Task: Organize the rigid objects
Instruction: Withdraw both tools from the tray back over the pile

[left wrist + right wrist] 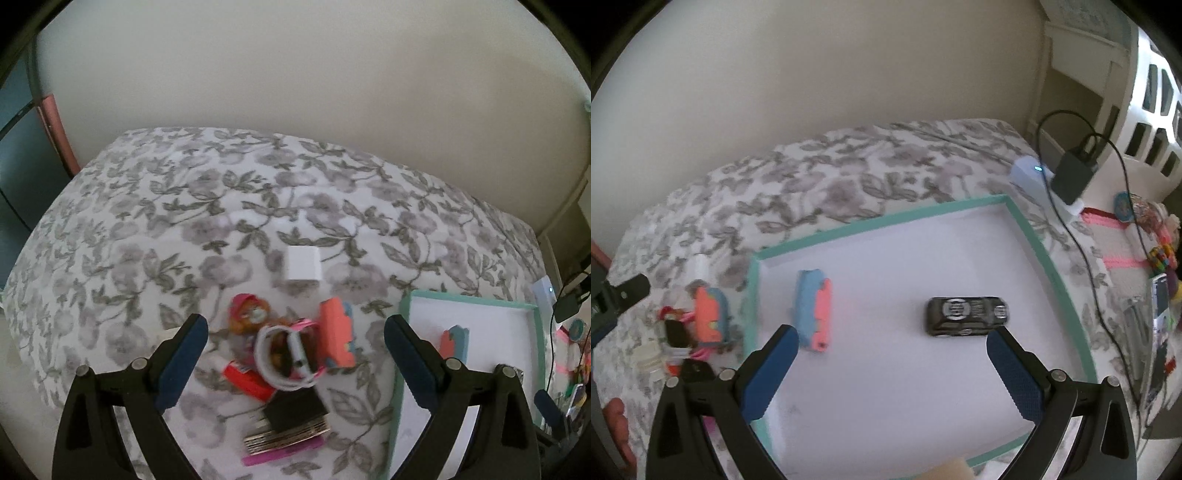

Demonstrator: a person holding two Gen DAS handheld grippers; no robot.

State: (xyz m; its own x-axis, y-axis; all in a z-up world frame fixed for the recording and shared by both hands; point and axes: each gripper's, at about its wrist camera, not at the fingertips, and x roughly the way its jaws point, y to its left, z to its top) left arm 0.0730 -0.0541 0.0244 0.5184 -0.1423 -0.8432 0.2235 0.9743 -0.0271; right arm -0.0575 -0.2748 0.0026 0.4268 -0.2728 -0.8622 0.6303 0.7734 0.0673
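Left wrist view: your left gripper (293,334) is spread wide and holds nothing, hovering over the pile of loose items on the floral bedcover (147,221). Taking the teal-rimmed tray (402,354) as landmark, the pile lies just to the left of its near-left corner: a coral foam block (338,334) stands on edge nearest the tray, a white and pink band (286,356) loops over a small doll (247,315), a red piece (245,380) lies beneath it, a black square (295,410) sits on a stack of flat strips, and a white cube (303,264) rests apart, farther from the tray's left rim. I judge the foam block the easiest next pick; it stands clear on one side, so line your jaws across its thin faces and descend without snagging the band. The view is blurred; slow down before closing. Right wrist view: your right gripper (892,354) is likewise released and empty, poised above the tray floor. Inside the tray, a blue and coral foam block (814,310) lies near the left rim and a black toy car (966,315) sits toward the right rim, just ahead of your right finger. Both look placed. Keep this gripper clear of the car, which will likely roll if nudged, and leave the middle of the tray open for the incoming piece.
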